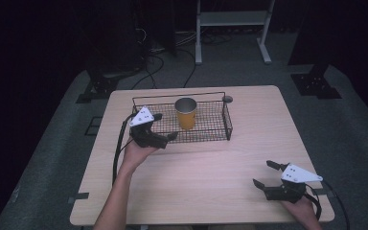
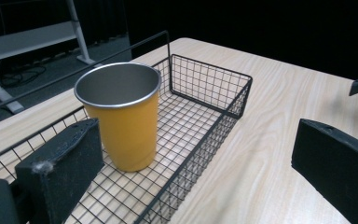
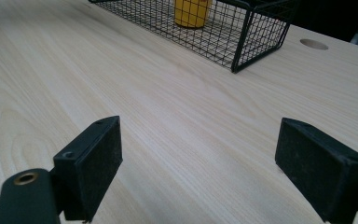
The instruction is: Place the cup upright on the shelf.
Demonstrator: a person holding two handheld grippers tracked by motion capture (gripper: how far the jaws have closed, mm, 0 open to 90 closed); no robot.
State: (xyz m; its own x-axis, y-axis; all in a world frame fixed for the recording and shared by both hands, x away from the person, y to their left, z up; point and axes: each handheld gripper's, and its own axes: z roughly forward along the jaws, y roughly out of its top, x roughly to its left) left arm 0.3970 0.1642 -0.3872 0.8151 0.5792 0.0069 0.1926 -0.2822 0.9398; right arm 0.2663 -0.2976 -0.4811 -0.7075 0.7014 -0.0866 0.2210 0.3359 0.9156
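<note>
An orange cup with a metal inside (image 1: 186,114) stands upright in a black wire basket (image 1: 227,120) at the back middle of the wooden table. My left gripper (image 1: 166,126) is open at the basket's front left corner, straddling its front rim. In the left gripper view the cup (image 2: 126,121) stands just beyond the left jaw, inside the basket (image 2: 209,84), with the left gripper (image 2: 200,154) holding nothing. My right gripper (image 1: 262,173) hovers open and empty near the table's front right. The right gripper view shows bare wood between its jaws (image 3: 196,154), with the cup (image 3: 191,11) and basket (image 3: 256,32) far off.
A round cable hole (image 1: 227,99) sits in the table behind the basket's right end. Bare wood (image 1: 206,172) spans the table's front half. Beyond the table, a white frame (image 1: 230,19), cables and dark stands (image 1: 316,81) rest on the grey floor.
</note>
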